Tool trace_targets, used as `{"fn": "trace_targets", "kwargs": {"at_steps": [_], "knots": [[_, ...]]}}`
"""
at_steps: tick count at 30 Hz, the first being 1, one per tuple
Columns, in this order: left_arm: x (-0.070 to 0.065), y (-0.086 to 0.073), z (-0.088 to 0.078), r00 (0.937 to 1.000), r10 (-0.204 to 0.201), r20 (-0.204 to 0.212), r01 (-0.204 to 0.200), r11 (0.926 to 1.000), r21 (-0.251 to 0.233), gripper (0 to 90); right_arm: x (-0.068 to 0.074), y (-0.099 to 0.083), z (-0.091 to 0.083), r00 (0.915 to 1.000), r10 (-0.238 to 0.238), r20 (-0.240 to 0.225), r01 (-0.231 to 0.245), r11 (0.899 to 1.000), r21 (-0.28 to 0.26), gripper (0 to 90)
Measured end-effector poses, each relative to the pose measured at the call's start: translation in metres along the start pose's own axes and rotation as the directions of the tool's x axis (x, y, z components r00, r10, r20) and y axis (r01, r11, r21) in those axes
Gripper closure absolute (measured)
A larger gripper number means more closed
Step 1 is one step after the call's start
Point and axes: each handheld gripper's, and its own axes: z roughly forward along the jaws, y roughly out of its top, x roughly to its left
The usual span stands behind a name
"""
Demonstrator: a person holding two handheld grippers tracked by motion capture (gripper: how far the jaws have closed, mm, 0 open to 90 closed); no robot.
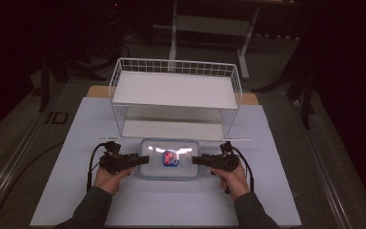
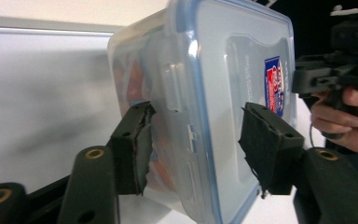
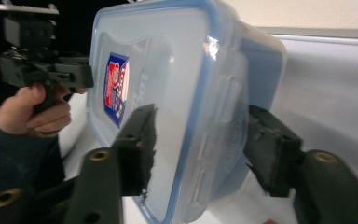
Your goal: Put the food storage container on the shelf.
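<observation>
A clear plastic container (image 1: 169, 164) with a blue-rimmed lid and a red and blue sticker (image 1: 170, 157) lies on the white mat, just in front of the wire rack. My left gripper (image 1: 145, 160) is at its left end and my right gripper (image 1: 195, 161) at its right end, both pointing inward. In the left gripper view the container (image 2: 205, 93) sits between the open jaws of my left gripper (image 2: 193, 140): one pad (image 2: 137, 144) touches its base side and the other stands off the lid. My right gripper (image 3: 200, 140) straddles the container (image 3: 177, 84) the same way.
A white two-level wire rack (image 1: 175, 90) stands directly behind the container, its lower shelf open toward me. The white mat (image 1: 267, 191) extends to both sides and to the front edge. Dark floor and table legs lie beyond.
</observation>
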Motion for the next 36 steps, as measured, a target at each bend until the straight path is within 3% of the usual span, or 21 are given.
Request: {"fn": "trace_targets", "kwargs": {"at_steps": [2,8,12,16,36], "knots": [[-0.001,-0.004,-0.002,0.9999,0.004,0.009,-0.004,0.9999,-0.01,47.0,-0.001,-0.004,-0.003,0.9997,-0.004,-0.023,0.004,1.0,-0.012,49.4],[-0.001,-0.009,-0.006,0.9991,0.027,0.032,-0.027,0.9995,-0.013,49.1,0.009,-0.01,-0.005,0.9977,-0.067,0.015,0.067,0.998,-0.013,48.6],[0.005,-0.012,-0.008,0.9976,0.01,0.068,-0.008,0.9996,-0.026,52.1,0.012,-0.013,-0.006,0.9967,-0.077,0.023,0.078,0.997,-0.022,48.3],[0.0,-0.014,-0.008,0.9987,0.033,0.039,-0.032,0.999,-0.032,51.0,0.013,-0.016,-0.006,0.9964,-0.08,0.028,0.081,0.996,-0.037,48.2],[-0.007,-0.015,-0.012,0.9992,0.039,0.004,-0.039,0.9983,-0.043,51.4,0.018,-0.019,-0.006,0.9945,-0.097,0.039,0.099,0.994,-0.051,48.3]]}}
